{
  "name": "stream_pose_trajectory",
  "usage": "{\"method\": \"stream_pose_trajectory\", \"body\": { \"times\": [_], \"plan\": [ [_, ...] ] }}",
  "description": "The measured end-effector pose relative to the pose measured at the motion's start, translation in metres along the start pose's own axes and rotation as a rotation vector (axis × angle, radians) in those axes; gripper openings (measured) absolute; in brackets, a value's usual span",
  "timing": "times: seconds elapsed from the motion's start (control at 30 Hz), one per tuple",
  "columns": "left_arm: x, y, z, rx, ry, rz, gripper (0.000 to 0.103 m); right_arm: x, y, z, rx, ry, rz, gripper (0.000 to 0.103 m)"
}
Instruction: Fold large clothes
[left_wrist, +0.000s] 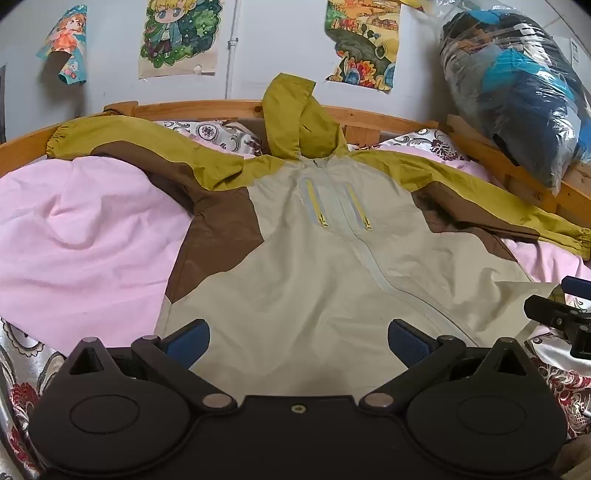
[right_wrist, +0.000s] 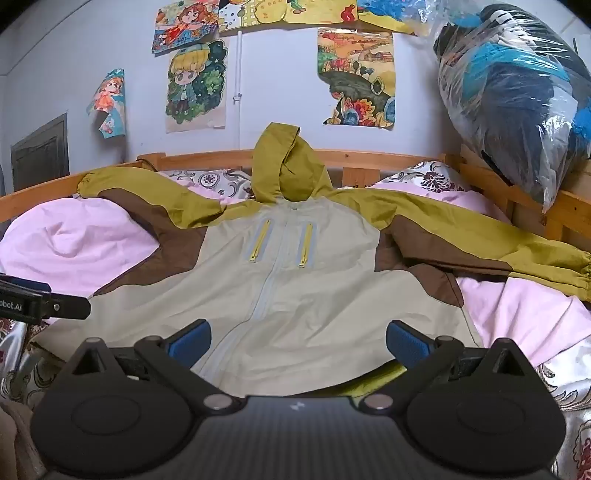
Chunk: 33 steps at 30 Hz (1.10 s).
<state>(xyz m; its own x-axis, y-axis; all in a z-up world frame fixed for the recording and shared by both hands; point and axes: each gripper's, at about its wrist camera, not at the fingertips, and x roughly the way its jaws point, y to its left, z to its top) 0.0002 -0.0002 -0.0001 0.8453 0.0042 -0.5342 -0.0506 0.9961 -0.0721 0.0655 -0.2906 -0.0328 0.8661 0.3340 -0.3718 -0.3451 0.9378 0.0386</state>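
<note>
A hooded jacket (left_wrist: 303, 273) in beige, brown and olive lies front up on the bed, sleeves spread to both sides, hood (left_wrist: 295, 118) propped against the headboard. It also shows in the right wrist view (right_wrist: 295, 295). My left gripper (left_wrist: 298, 341) is open and empty, just above the jacket's bottom hem, left of the zip. My right gripper (right_wrist: 298, 341) is open and empty over the hem right of the zip. The right gripper shows at the left view's right edge (left_wrist: 561, 314); the left gripper shows at the right view's left edge (right_wrist: 40, 304).
A pink sheet (left_wrist: 85, 236) covers the bed, over a floral quilt (left_wrist: 565, 387). A wooden bed rail (left_wrist: 207, 107) runs along the back. A plastic-wrapped bundle (left_wrist: 517, 85) rests on the right rail. Posters hang on the wall (left_wrist: 177, 33).
</note>
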Motion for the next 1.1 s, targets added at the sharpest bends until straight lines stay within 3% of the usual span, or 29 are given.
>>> {"method": "stream_pose_trajectory", "body": {
  "times": [1.1],
  "plan": [
    [-0.0006,0.0004,-0.0018,0.008,-0.011,0.005,0.102,0.0008,-0.0031,-0.0009,0.023,0.003,0.005,0.103]
  ]
}}
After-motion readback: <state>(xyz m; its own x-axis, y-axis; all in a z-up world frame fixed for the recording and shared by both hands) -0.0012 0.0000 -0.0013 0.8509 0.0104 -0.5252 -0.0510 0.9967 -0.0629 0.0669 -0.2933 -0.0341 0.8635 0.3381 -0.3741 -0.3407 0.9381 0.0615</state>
